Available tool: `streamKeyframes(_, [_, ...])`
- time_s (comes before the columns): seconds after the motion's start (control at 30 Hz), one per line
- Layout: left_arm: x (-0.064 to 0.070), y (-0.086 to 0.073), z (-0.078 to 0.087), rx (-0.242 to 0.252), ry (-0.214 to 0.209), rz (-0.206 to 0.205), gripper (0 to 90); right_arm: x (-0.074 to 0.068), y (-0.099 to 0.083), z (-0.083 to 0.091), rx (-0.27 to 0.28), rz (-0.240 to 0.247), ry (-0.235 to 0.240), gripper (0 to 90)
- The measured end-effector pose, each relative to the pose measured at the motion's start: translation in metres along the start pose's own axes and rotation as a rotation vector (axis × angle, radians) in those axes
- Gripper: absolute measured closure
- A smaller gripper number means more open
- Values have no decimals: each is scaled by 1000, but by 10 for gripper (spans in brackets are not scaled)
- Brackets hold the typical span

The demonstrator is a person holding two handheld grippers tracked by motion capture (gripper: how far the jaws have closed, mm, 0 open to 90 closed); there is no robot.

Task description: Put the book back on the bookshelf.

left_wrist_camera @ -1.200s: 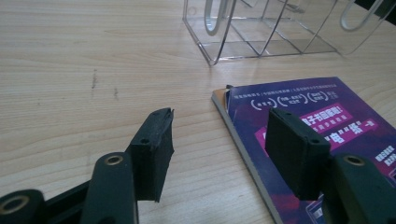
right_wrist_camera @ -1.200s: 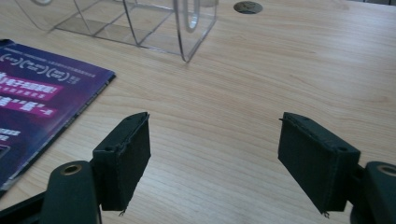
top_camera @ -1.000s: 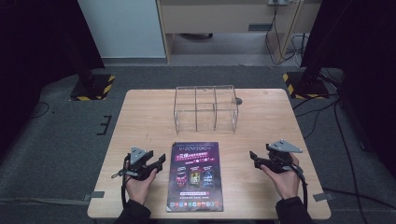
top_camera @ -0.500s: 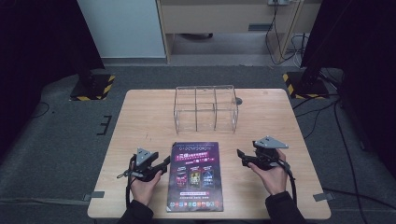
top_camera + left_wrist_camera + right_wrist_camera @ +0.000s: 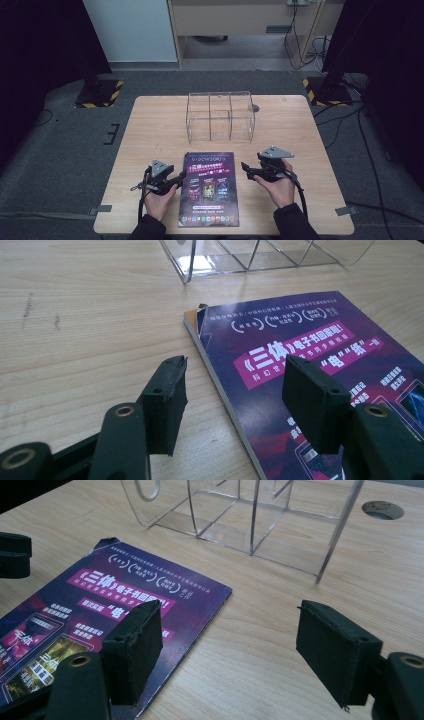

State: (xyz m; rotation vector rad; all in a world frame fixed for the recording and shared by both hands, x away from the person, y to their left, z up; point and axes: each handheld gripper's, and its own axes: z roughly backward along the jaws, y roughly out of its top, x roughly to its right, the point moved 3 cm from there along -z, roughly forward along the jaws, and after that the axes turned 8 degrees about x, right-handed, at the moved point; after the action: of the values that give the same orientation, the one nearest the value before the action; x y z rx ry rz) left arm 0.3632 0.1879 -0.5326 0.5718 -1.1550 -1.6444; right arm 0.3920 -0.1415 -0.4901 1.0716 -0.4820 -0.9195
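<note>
Purple booklet [image 5: 209, 189] flat on bench [image 5: 150, 130], near edge, between both hands. Left hand-held gripper [image 5: 176, 179] at booklet's left edge, jaws apart; its own view has them straddling that edge. Right hand-held gripper [image 5: 248, 170] just right of booklet, jaws apart, empty. Clear acrylic divider box [image 5: 220, 116] beyond. Right gripper view adds round cable hole [image 5: 382, 509] behind box.

purple magazine [image 5: 209, 187], black grippers, clear rack [image 5: 220, 116], pale wood table [image 5: 150, 125]
</note>
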Motion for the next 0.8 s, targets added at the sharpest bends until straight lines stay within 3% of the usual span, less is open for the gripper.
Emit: streamKeyframes(0.8, [10,-12,-18,-77,-19,-14,426,-33,-27,-31,-90,-33,65,291])
